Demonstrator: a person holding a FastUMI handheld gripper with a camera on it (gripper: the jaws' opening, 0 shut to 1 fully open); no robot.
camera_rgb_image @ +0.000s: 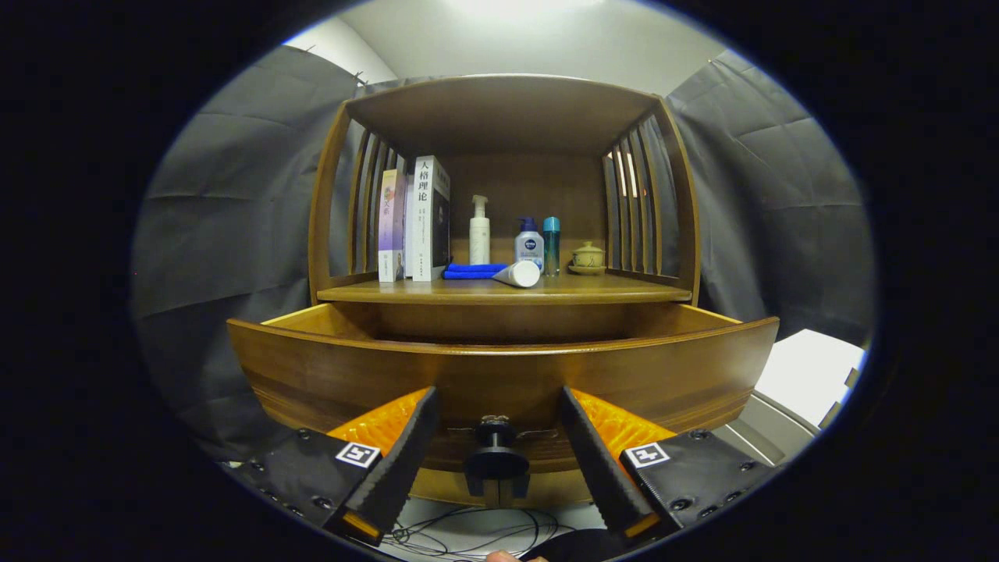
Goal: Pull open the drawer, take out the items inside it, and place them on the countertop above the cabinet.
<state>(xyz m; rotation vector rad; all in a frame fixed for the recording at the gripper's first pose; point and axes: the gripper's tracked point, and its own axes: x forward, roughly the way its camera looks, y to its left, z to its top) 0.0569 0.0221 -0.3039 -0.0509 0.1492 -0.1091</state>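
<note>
The wooden drawer [499, 375] of the cabinet stands pulled out toward me, its curved front close ahead of the fingers. Its dark round knob [496, 460] sits between my two fingers without touching either. My gripper [498, 406] is open, fingers spread to both sides of the knob. The inside of the drawer is hidden behind its front panel. Above the drawer lies the countertop [624, 293], a wooden shelf under a slatted hutch. A white tube [518, 274] lies on its side on the countertop beside a folded blue cloth [472, 271].
On the countertop stand books [414, 222] at the left, a white pump bottle [479, 232], two small bottles [538, 246] and a lidded cup on a saucer [587, 257]. Cables [468, 535] lie on the floor below.
</note>
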